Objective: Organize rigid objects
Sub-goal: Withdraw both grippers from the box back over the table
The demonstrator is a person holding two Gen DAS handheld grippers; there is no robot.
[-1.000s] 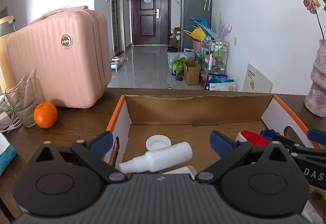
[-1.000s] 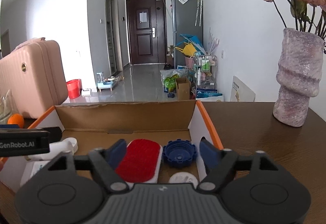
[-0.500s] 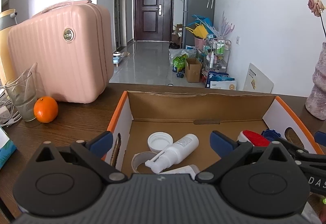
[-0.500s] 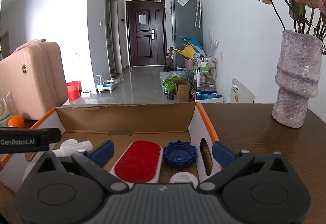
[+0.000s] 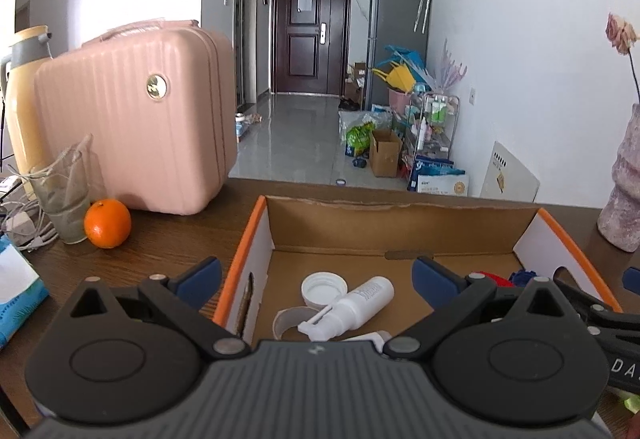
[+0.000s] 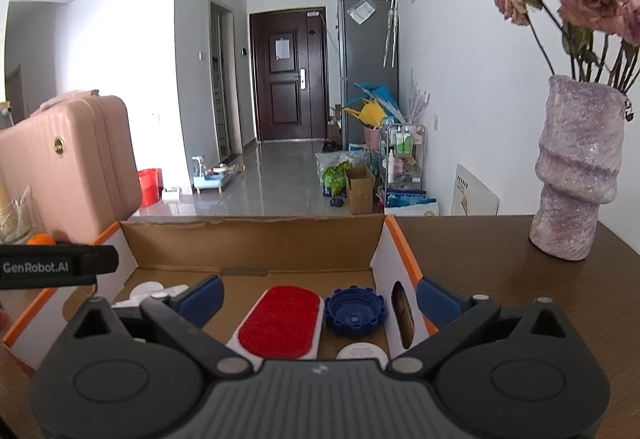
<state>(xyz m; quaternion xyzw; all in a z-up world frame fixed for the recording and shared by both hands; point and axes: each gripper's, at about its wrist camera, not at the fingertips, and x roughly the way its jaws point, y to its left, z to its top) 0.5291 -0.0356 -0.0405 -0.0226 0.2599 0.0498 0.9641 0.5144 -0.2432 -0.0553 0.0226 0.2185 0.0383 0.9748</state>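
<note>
A corrugated cardboard box (image 5: 400,227) with orange-edged white flaps sits open on the dark wooden table (image 6: 500,279). Inside, at its 3 o'clock end, a red-faced oblong brush (image 6: 280,323) lies with its long axis toward 12, beside a ridged blue cap (image 6: 354,311). Toward 9, a smooth white plastic spray bottle (image 5: 356,305) lies flat, nozzle toward 7, touching a round white lid (image 5: 324,285). The left gripper (image 5: 316,275) and right gripper (image 6: 318,293) stand spread wide, holding nothing; the right's jaws have just been opening.
</note>
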